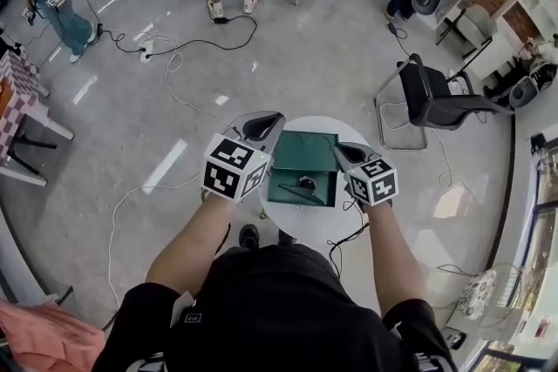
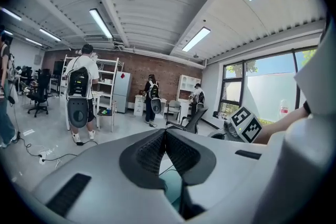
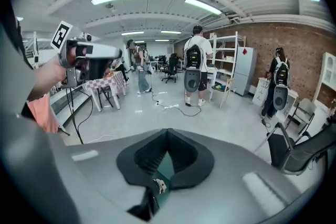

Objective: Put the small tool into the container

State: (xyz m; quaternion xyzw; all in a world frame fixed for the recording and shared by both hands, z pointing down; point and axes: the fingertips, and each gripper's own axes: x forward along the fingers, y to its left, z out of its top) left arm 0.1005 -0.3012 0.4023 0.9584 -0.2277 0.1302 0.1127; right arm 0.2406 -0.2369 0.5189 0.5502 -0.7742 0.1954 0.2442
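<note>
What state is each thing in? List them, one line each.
left gripper: shut, nothing between the jaws
right gripper: shut, nothing between the jaws
container: open, standing on the table
tool: appears to lie inside the container, not held

Both bare forearms reach forward from the torso, elbows bent, the left forearm [image 1: 187, 244] and the right forearm [image 1: 394, 257] roughly parallel. The left gripper [image 1: 261, 125] sits a touch further forward, its marker cube [image 1: 234, 168] facing up – jaws pressed together at the tips, nothing between them. The right gripper [image 1: 345, 154] is held level just beside it, the two well apart – its jaws closed too, pads meeting at the tips. Both noses angle slightly inward toward each other.
</note>
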